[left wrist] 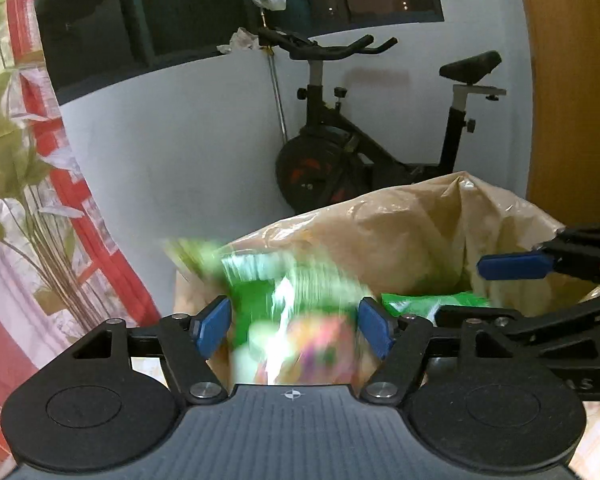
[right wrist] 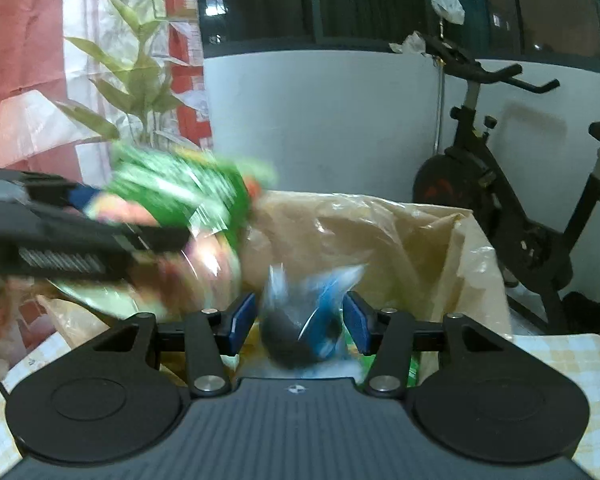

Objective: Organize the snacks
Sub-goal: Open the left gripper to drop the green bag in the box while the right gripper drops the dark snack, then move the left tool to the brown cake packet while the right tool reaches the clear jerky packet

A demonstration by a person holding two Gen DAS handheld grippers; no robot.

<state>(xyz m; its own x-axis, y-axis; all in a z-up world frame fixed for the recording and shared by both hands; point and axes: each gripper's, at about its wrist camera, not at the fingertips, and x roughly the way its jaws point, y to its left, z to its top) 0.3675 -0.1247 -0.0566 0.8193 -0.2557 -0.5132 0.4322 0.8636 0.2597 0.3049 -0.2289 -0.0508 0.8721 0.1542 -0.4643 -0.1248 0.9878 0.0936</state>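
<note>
Left wrist view, item one: you are carrying the left tongs [left wrist: 294, 326] spread wide, with a blurred green crinkly snack packet [left wrist: 284, 300] sitting between the blue pads [left wrist: 212, 326]. The blur is hiding whether the pads are pressing it or merely flanking it; I cannot tell.

Item two: a large tan plastic bag [left wrist: 400, 232], mouth gaping upward, is standing directly ahead of and below those tongs. A second green packet [left wrist: 432, 302] is already lying inside it.

Right wrist view, item three: you are holding the right tongs [right wrist: 300, 322] partly spread around a small blue-and-clear wrapped snack with a dark round piece inside [right wrist: 300, 320]. Contact with the pads is likewise too smeared to confirm.

Item four: the yellow-checked cloth on the tabletop [right wrist: 560, 356] is showing beside the bag.

Key relation: both packets are hanging over the bag's open mouth, the green one nearer its left rim, the blue one towards its middle. The bag's opening is lying just forward of each pair of tongs, so the drop seems to call only for a short forward reach.
</note>
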